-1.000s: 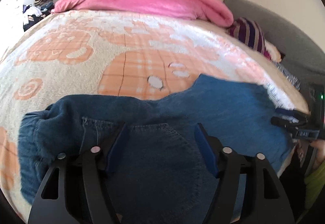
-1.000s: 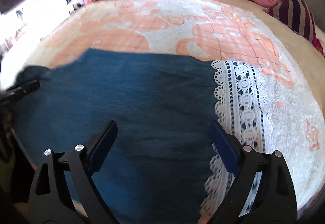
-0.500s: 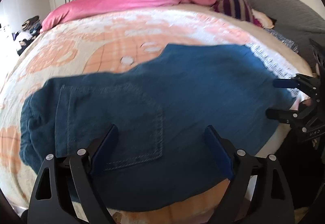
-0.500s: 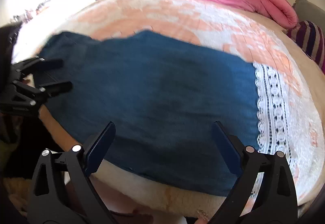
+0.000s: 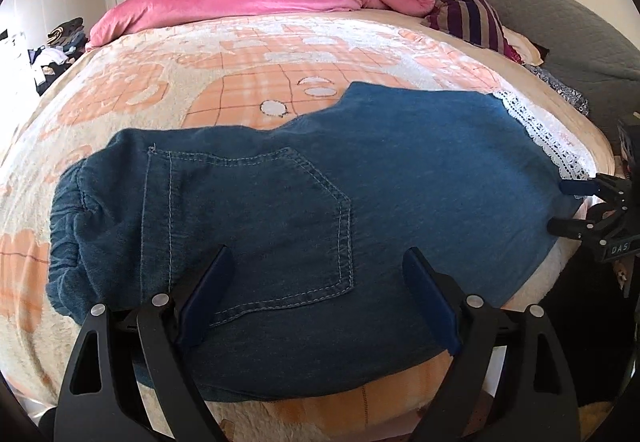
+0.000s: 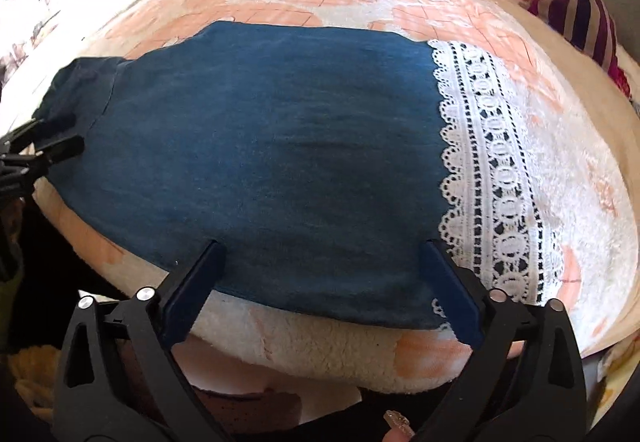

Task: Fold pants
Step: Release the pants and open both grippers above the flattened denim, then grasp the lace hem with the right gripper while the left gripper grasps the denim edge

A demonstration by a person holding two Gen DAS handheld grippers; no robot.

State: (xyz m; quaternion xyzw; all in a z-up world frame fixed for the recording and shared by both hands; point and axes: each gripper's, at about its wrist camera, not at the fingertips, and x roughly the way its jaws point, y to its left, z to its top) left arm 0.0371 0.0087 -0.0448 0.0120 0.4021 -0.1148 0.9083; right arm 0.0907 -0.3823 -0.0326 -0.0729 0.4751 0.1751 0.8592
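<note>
On the near edge of the bed the blue pants lie flat, back pocket upward, lace hem at the right end; the left gripper hovers wide open above the pocket, holding nothing; the right gripper is also spread wide, empty, over the leg part.

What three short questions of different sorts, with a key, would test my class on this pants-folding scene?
1. True or false: the left gripper is clamped on the pants.
2. What trims the hem end of the pants? A) lace trim B) red ribbon C) metal zipper
3. Fill in: the back pocket shows in the ____ wrist view.

Key: 1 false, both grippers' jaws stand open, right gripper included; 2 A; 3 left.
</note>
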